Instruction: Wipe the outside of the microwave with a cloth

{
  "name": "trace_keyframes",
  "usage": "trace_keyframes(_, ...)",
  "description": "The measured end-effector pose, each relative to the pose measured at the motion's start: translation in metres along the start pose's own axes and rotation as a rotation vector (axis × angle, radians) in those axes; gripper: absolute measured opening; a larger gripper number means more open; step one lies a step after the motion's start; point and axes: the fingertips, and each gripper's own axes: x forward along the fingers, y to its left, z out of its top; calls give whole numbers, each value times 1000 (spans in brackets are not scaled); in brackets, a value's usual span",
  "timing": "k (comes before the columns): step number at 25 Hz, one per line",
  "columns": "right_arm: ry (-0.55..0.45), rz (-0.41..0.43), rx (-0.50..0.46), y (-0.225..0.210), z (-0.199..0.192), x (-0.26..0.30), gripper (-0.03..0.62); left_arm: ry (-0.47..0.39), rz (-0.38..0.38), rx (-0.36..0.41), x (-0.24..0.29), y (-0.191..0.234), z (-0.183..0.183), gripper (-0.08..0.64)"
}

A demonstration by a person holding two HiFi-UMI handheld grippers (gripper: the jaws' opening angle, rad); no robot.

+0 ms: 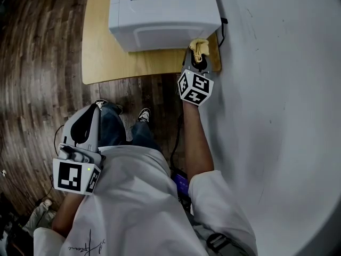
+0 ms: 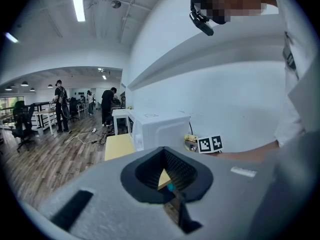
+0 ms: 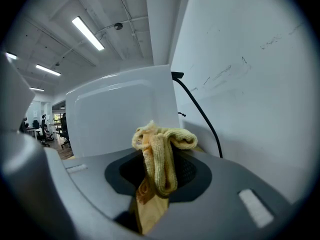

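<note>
Right gripper [image 1: 197, 56]: fingers clamped on cloth [image 1: 199, 47] | cloth to be pressed flat on microwave [image 1: 160, 15], upper centre | left gripper [image 1: 91, 113]: fingers closed, empty

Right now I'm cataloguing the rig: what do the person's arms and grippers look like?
Both the left gripper and right gripper have grey shells with a black recess around the tongs. Each carries a white cube printed with black square markers. The person wears a white short-sleeved shirt.

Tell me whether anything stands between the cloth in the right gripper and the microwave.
Nothing visible does. The right hand-held gripper holds the yellow cloth close before the microwave's white panel. The black cable runs off to the right, beside that path.
</note>
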Motion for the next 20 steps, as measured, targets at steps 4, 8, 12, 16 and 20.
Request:
trace_keyframes(4, -1, 1, 10, 2, -1, 0, 114, 4, -7, 0, 1, 2, 0, -9)
trace_keyframes(8, 2, 15, 10, 6, -2, 0, 114, 11, -13, -3, 2, 3, -2, -9)
trace_keyframes(12, 5, 34, 1, 12, -3, 0, 114, 14, -18, -7, 5, 3, -5, -9)
trace_keyframes(16, 13, 75, -12, 24, -6, -2, 114, 16, -22, -10, 7, 2, -6, -9)
trace_keyframes(20, 23, 118, -21, 39, -11, -1, 114, 20, -17, -15, 8, 3, -6, -9)
